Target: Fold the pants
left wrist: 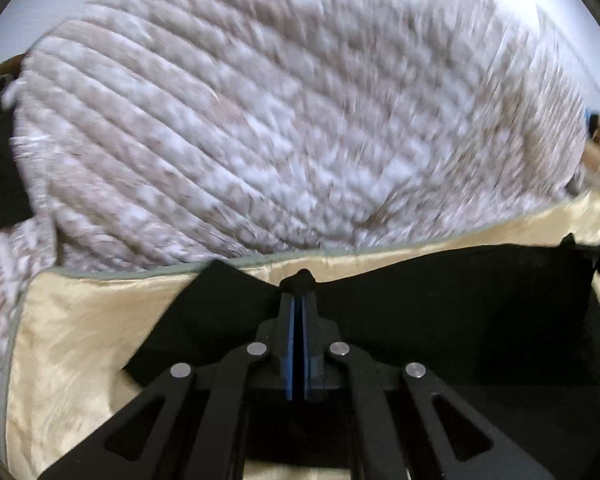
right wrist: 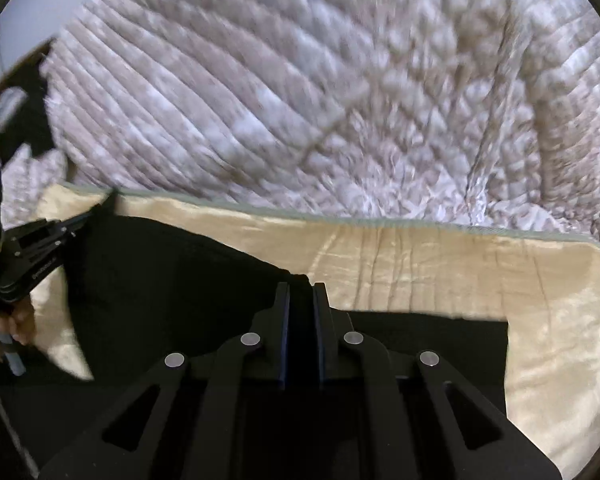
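1. Between both sets of jaws, black fabric: left gripper (left wrist: pixel 299 280) pinched tight on an edge of the pants (left wrist: pixel 440 312), blue pads nearly touching; right gripper (right wrist: pixel 301 286) narrow too, clamped on another bit of the same edge, small gap filled with cloth
2. Pants spread dark across the cream satin sheet (right wrist: pixel 440 264), gripped edge raised just off it, rest lying flat toward the cameras
3. Beyond the sheet's grey piped border, a quilted beige blanket (left wrist: pixel 280 120), blurred
4. Likely mid-fold, edge being carried over; best done keeping both grips level and taut so the edge lands straight, lining up with the lower layer before letting go
5. Only in right view: left gripper from the side plus the hand (right wrist: pixel 8 328) holding it, and a squared pants edge at right; only in left view: sheet's left corner and a strip of wall
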Demonstrator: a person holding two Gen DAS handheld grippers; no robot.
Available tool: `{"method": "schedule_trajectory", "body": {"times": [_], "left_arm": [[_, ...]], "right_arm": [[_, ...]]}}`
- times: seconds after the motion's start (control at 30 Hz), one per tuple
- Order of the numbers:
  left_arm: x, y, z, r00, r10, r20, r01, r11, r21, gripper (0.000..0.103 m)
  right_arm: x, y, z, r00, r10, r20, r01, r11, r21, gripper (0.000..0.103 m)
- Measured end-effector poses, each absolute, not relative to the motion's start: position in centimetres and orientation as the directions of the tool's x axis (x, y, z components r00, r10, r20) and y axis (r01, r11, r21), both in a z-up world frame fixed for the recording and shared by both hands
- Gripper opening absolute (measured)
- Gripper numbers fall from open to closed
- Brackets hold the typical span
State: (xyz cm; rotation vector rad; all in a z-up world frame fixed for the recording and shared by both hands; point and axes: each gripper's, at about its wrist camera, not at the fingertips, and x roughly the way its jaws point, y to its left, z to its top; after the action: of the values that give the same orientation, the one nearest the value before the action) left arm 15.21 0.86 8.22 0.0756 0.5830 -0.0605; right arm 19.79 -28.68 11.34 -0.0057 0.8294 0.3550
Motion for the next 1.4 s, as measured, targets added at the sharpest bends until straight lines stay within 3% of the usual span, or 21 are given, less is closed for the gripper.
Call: {"method": "schedule_trajectory", "body": {"times": [0.23,0.53,0.7,0.77,0.87,0.93,1.0,1.4], "left_arm": [[3.0,2.5,9.5,0.854,-0.109,-0.509,0.097,0.994,-0.051,0.004],[-5.7,2.0,1.2,0.706,-0.117,-0.699,0.060,0.993,-0.106,0.005],[-7.8,3.5,1.5,0.700,-0.119,-0.704,0.021,0.989,-0.147,0.010],[-7.8,4.1,2.3,0.708,-0.114,-0.697,0.007,0.988,-0.155,0.010],[-7.3,4.3,3.7,0.734,-0.110,-0.670,0.008,0.988,-0.154,0.023],[-6.3,3.7,4.5,0.748,-0.104,-0.656,0.019,0.991,-0.135,0.041],[-5.1,2.6,4.7,0.752,-0.116,-0.649,0.062,0.993,-0.105,0.047],[2.3,-2.5,0.2,0.692,-0.028,-0.722,0.095,0.994,0.053,0.047]], "right_arm": [[7.3,-29.9,15.0,0.669,0.369,-0.645,-0.303,0.928,0.217,0.009],[-3.2,-30.5,6.8,0.540,0.350,-0.765,-0.129,0.933,0.335,0.011],[-5.7,-31.4,5.7,0.533,0.368,-0.762,-0.084,0.919,0.386,0.022],[-6.4,-32.0,5.8,0.544,0.383,-0.747,-0.073,0.908,0.412,0.036],[-7.2,-33.1,5.7,0.556,0.400,-0.729,-0.041,0.889,0.457,0.057],[-7.6,-33.8,5.3,0.567,0.400,-0.720,-0.002,0.875,0.484,0.058],[-7.9,-34.7,5.0,0.576,0.394,-0.716,0.043,0.860,0.508,0.058],[-7.6,-39.8,4.0,0.652,0.298,-0.697,0.248,0.785,0.567,0.058]]}}
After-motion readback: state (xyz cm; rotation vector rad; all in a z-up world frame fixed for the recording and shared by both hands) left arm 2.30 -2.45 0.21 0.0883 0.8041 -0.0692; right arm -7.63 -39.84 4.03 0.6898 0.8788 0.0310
